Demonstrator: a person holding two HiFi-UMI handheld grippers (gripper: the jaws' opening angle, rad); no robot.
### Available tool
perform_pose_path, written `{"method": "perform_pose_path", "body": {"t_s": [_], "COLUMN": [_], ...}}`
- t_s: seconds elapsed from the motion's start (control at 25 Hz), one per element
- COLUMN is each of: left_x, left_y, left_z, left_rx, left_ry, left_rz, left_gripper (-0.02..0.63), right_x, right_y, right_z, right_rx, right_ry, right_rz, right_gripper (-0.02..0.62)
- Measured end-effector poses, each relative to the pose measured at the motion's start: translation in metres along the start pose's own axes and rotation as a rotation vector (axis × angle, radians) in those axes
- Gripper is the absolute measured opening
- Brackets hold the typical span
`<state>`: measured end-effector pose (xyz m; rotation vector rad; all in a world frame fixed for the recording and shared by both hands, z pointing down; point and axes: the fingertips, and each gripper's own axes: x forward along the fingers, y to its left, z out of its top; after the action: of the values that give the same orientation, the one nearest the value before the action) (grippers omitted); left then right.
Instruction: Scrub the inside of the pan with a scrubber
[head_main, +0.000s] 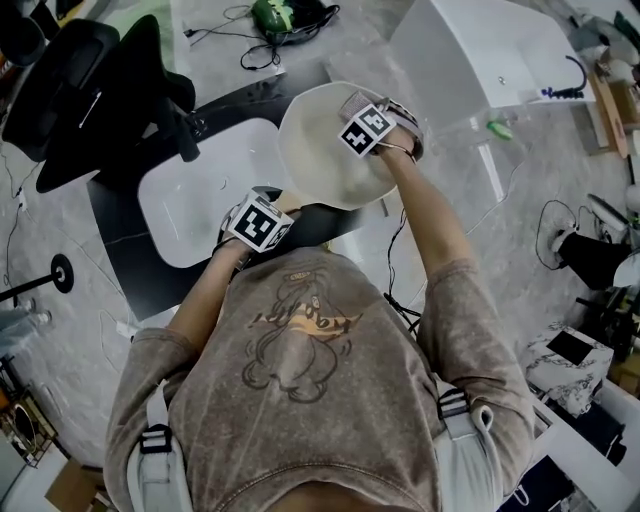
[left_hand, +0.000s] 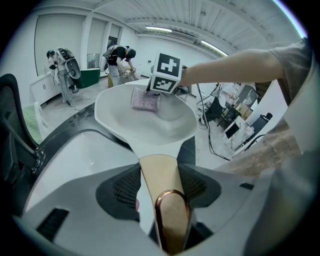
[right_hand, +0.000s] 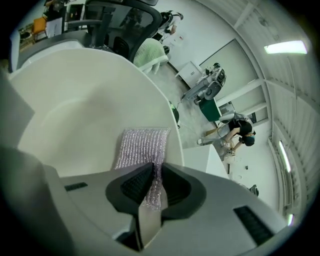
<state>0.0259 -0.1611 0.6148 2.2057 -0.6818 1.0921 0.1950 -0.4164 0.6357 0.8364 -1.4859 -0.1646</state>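
While left gripper (left_hand: 160, 187) clamps handle (left_hand: 158, 165), right arm (head_main: 428, 215) extends

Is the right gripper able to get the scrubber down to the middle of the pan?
Probably yes. The right gripper is shut on the scrubber, inside the pan near its far rim. Nothing else is in the pan, and the left gripper holds its handle.

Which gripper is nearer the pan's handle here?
Left. The left gripper has its jaws shut on the handle. The right gripper holds the scrubber inside the pan, on the side far from the handle.
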Motion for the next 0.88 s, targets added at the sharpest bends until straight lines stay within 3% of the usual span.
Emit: {"method": "perform_pose_path", "body": {"t_s": [0.64, 0.88], "left_x": [0.000, -0.001], "left_y": [0.000, 0.003], "left_z": [0.000, -0.002], "left_rx": [-0.040, -0.050], "left_ry": [0.002, 0.012], "left_rz": [0.014, 0.027], "left_gripper": [0.244, 0.238], "right_x": [-0.031, -0.054], "right_y": [0.057, 0.099], "right_z": [-0.066, -0.078], "right_rx": [-0.113, -0.230], "right_ry": [0.127, 0.207], "right_rz": [0.305, 0.464], "right_gripper": [0.071, 0.069]}}
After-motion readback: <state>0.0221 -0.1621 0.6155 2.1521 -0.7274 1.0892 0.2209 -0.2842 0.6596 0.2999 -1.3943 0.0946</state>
